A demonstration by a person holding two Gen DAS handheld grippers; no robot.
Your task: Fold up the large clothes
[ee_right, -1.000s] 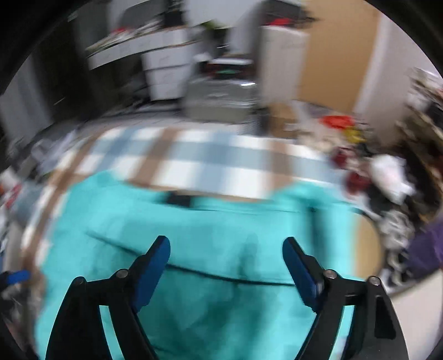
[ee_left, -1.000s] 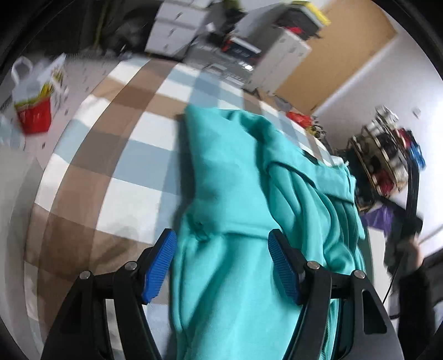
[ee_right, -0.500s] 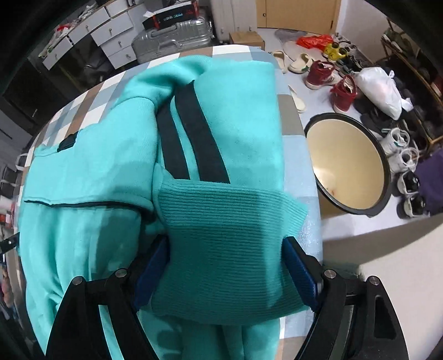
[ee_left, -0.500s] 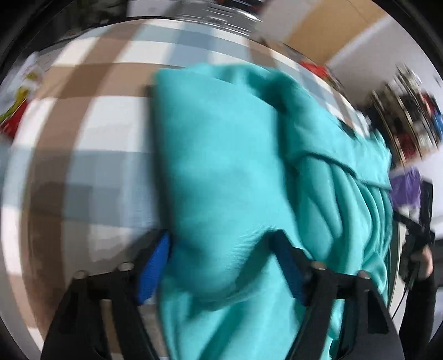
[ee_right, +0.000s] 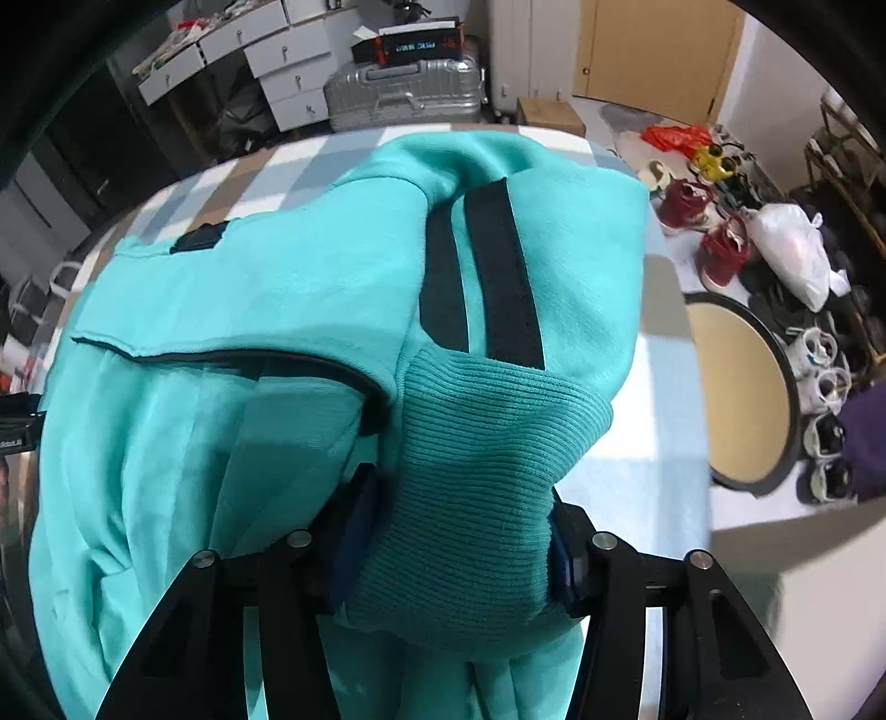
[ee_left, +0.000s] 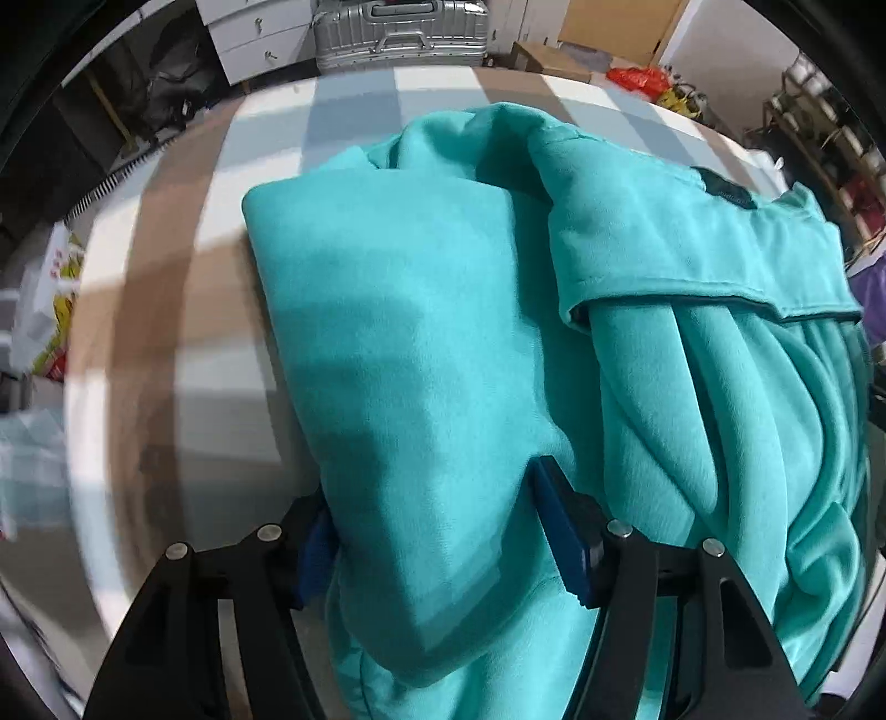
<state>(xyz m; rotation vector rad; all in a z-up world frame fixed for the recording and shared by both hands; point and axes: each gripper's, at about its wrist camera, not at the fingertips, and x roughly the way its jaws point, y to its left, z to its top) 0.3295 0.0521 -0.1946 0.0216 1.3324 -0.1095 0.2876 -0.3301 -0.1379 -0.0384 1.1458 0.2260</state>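
A large teal sweatshirt lies bunched on a round table with a checked cloth. My left gripper is shut on a thick fold of its plain fabric near the table's front edge. In the right wrist view the same sweatshirt shows two black stripes and a ribbed cuff. My right gripper is shut on that ribbed cuff. The blue pads are mostly hidden by cloth.
A silver suitcase and white drawers stand beyond the table. A round tan stool, shoes and a white bag are on the floor to the right. A bag sits left.
Both grippers went from open above the sweatshirt to closed on it: the left on a fabric fold, the right on the ribbed cuff. The cloth is now bunched up between the jaws.
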